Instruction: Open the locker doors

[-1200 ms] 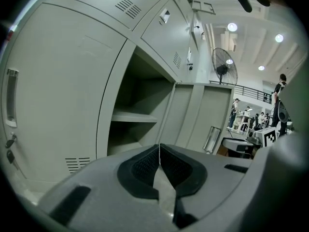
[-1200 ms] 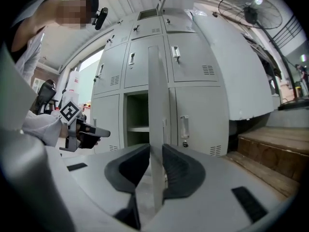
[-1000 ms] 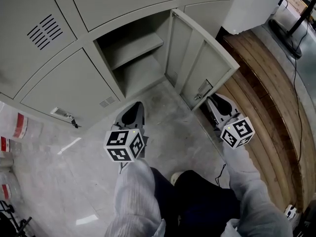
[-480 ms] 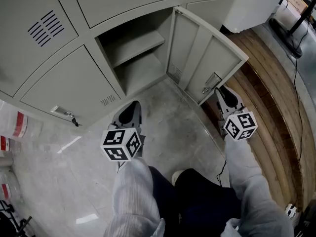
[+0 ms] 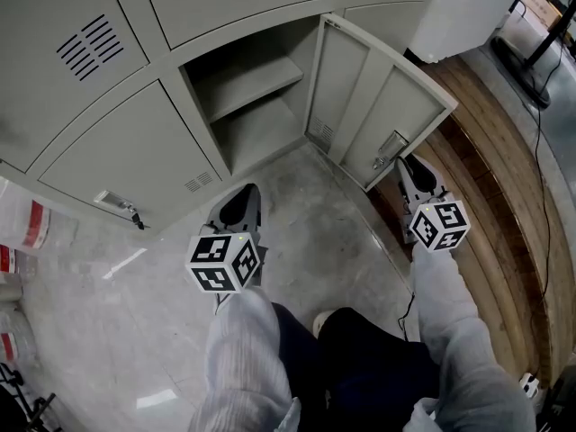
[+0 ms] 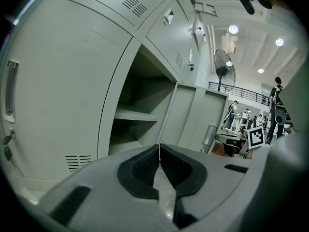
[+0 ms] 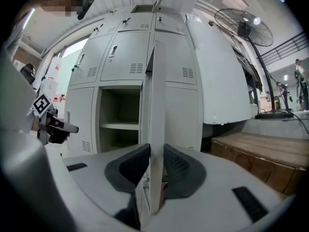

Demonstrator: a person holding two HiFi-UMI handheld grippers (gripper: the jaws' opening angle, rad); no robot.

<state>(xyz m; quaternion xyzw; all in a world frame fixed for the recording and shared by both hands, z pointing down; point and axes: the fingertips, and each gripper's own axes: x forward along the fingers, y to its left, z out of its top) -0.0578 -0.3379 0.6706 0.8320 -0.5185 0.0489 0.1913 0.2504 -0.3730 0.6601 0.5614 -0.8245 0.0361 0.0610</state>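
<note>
Locker door [image 5: 378, 106]: pale grey, open, probably vented low.

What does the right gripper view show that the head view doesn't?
Right gripper view only: the fan, and the door edge clamped between the right gripper's fingers.
Head view only: the person's legs, the floor, and the cube on that gripper.
Both: the open locker with its shelf, and the wooden platform.
</note>
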